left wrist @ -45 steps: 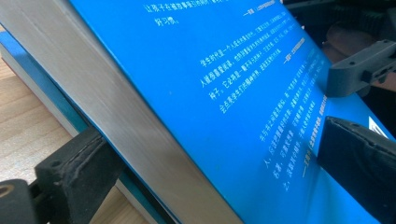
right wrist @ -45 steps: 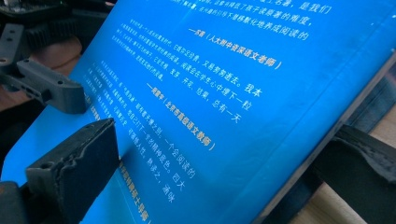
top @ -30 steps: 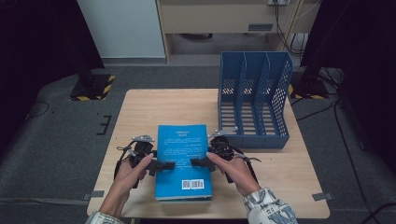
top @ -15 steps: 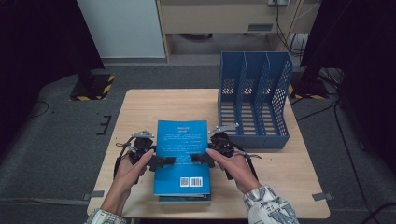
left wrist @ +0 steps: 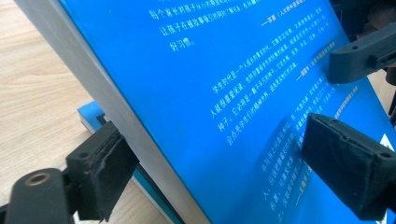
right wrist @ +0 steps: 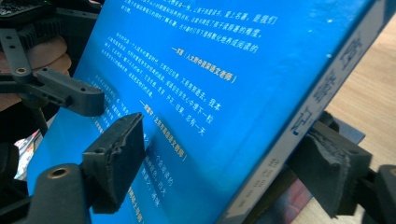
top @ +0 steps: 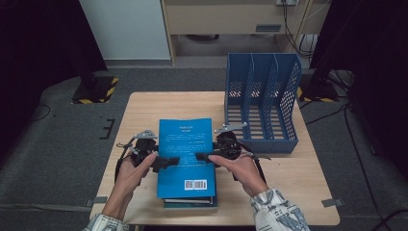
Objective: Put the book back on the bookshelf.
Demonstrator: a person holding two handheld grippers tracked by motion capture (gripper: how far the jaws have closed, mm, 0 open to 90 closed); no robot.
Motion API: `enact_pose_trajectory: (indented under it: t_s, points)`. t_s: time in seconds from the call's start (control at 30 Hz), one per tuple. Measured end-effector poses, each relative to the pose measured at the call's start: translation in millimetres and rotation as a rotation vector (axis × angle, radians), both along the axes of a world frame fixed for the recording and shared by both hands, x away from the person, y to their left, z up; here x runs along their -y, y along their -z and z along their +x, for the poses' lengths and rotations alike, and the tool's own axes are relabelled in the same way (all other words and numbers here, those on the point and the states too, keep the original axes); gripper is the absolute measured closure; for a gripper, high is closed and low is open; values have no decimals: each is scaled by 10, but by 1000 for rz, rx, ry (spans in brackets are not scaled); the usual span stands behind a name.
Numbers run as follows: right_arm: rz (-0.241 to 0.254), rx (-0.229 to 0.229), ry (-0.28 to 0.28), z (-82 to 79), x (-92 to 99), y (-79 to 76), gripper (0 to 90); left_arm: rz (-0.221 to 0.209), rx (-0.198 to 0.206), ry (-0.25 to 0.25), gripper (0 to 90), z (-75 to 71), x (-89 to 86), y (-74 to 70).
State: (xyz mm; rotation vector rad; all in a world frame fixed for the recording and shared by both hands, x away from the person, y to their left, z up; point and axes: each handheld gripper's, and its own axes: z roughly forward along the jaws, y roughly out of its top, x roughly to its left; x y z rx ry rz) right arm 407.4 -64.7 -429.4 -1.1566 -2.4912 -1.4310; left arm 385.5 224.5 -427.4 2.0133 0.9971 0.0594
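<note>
A blue book (top: pixel 185 144) with white print lies tilted above a stack of books (top: pixel 190 203) on the wooden table (top: pixel 144 110). My left gripper (top: pixel 166 163) clamps its left edge, one jaw under the page edge and one on the cover (left wrist: pixel 233 70). My right gripper (top: pixel 204 157) clamps the spine side, one jaw on the cover (right wrist: pixel 210 70) and one under the spine. Both pairs of jaws have just been closing with the book between them. In the left gripper view my left gripper (left wrist: pixel 219 151) straddles the book. In the right gripper view my right gripper (right wrist: pixel 224 154) does the same.
A blue mesh file rack (top: pixel 262 103) with several slots stands at the table's back right, close to my right hand. A lower blue book (left wrist: pixel 91 114) shows under the lifted one. Bare tabletop lies to the left and behind the book.
The blue book has risen off the stack and sits a little farther away; lower books now show at its near edge. Both hands have stayed nearly in place.
</note>
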Motion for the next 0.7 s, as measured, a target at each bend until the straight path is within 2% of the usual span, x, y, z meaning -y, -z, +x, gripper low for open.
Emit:
enact_pose_trajectory:
  t_s: [0.23, 0.47, 0.7]
  points:
    - [-20, 27, -5, -7, -2, -101, 250, -36, 4, -34, 180, 20, -36, -50]
    - [-36, 48, -12, 2, -20, -171, 266, -27, 21, -48, 231, 18, -45, -148]
    - [-49, 88, 2, 60, -31, -320, 302, -13, 65, -64, 287, 62, -50, -287]
